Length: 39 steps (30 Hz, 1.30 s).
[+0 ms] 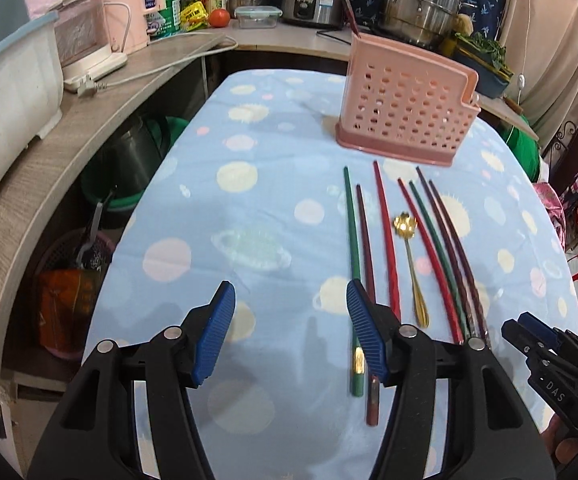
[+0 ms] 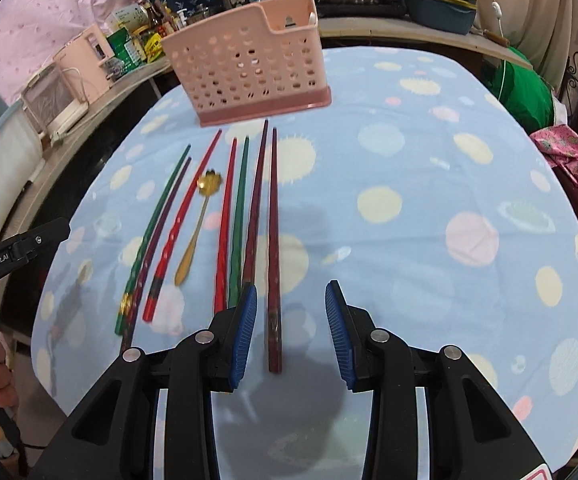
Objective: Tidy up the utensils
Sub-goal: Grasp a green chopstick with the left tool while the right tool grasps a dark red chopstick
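Right tool (image 2: 291, 328) hanging wide open, holding nothing. Dark red chopstick (image 2: 273, 248) lying on surface between its tips, pointing straight ahead. Left tool (image 1: 291, 332) open too, sitting farther away. Pink holder (image 2: 249, 64) standing beyond.

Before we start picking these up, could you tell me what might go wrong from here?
The chopsticks lie close together, so the open right gripper might catch two at once or nudge a neighbour. The small gold spoon between them could get knocked. The light pink holder might tip if bumped.
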Each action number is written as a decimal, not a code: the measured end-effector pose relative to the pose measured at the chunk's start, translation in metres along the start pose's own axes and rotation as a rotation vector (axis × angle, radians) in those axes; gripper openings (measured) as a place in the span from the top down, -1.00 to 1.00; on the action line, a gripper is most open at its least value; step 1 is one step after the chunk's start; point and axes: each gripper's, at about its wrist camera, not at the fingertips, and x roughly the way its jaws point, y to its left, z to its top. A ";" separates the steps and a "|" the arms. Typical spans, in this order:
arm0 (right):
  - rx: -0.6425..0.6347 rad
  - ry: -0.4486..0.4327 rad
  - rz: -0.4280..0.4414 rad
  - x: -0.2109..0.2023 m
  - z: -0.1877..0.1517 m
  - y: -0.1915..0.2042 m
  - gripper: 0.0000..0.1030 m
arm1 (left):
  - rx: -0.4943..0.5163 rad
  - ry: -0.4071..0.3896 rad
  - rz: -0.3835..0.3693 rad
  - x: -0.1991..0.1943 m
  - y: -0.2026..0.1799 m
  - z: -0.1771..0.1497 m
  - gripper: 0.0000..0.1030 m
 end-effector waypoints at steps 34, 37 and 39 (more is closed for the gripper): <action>-0.029 0.023 -0.048 0.012 -0.022 -0.003 0.86 | 0.078 0.106 -0.038 0.025 -0.029 -0.047 -0.07; -0.028 0.025 -0.046 0.011 -0.022 -0.004 0.86 | 0.078 0.117 -0.029 0.031 -0.029 -0.048 -0.06; -0.028 0.025 -0.046 0.011 -0.022 -0.004 0.86 | 0.075 0.123 -0.026 0.034 -0.028 -0.048 -0.05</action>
